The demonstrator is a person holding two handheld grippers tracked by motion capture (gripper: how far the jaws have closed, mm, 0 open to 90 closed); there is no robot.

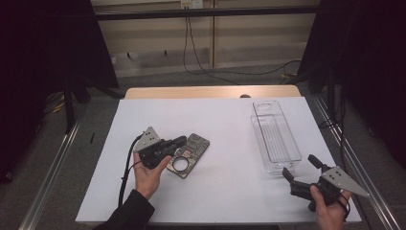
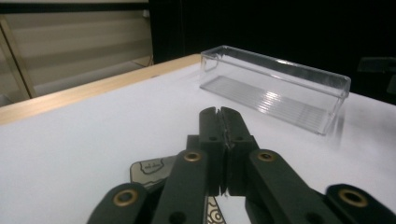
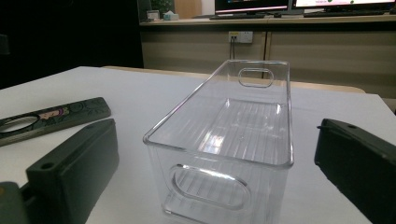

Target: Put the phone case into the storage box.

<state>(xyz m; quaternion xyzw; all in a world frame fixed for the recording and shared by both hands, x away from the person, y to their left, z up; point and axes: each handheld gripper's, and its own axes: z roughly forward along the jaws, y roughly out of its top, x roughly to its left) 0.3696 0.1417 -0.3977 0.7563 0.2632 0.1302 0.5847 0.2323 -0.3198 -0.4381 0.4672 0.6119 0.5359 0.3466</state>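
Left gripper point(image 1: 179, 141) is sitting low over the near-left part of the white table point(image 1: 225, 124), held in the person's left hand point(image 1: 149, 173). Its jaws are standing pressed together, pad to pad, with no gap showing in the left gripper view; nothing is lying between the tips. Directly beneath them the phone case point(image 1: 190, 155) is lying flat, dark with a pale patterned face and a round cut-out. Whether the jaw tips are actually touching the case is hard to tell, since the linkage is covering most of it.

Right gripper point(image 1: 300, 168) is resting at the near-right corner in the right hand point(image 1: 329, 207), jaws spread wide and holding nothing. Its tips are pointing at the near end of the clear plastic bin point(image 1: 274, 136), just beside it but not touching.

The bin is standing upright and empty on the right side of the table, long axis running away from the person, oval handle slots in both end walls. Case and bin are lying well apart.
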